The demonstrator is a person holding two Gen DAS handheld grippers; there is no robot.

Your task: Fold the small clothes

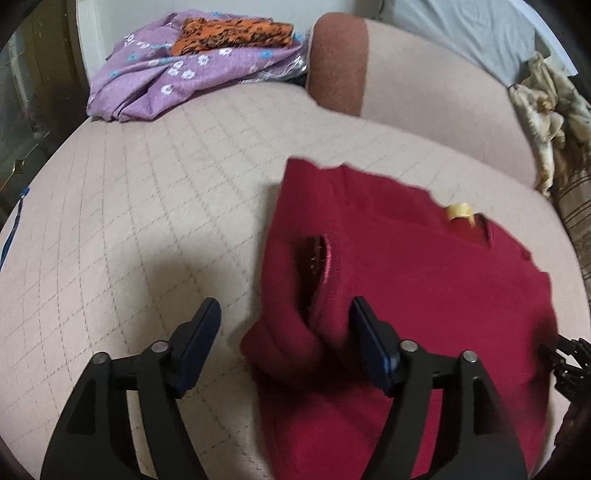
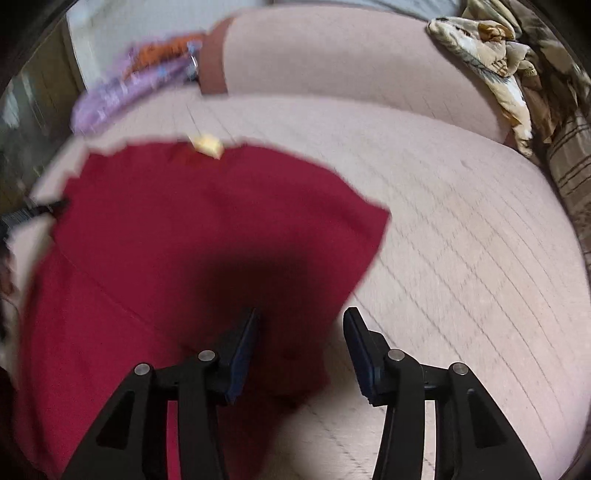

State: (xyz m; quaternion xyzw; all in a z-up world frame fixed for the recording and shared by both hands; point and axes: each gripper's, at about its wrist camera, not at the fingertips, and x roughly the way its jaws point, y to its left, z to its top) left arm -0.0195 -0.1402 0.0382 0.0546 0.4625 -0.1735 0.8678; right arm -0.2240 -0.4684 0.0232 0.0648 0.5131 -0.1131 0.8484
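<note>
- The quilted bed cover [image 1: 147,206] is lying bare and wide to the left of the left tongs [image 1: 284,314], running out to the bed's left edge.
- To the right of the right tongs [image 2: 301,325], the same cover [image 2: 461,258] is stretching open toward a striped cloth at the far right edge.
- Ahead of both tongs, a bolster [image 1: 424,110] is closing off the far side; a purple flowered cloth [image 1: 177,77] with an orange print piece [image 1: 236,35] on it is sitting far ahead to the left.
- The red garment [image 1: 406,277] is lying flat on the cover, between the two tongs.
- The left tongs are standing wide open, a bunched fold of the garment's near-left corner sitting loose between them, their right finger resting over the cloth.
- The right tongs are standing partly open, gripping nothing, over the garment's right edge [image 2: 184,240].
</note>
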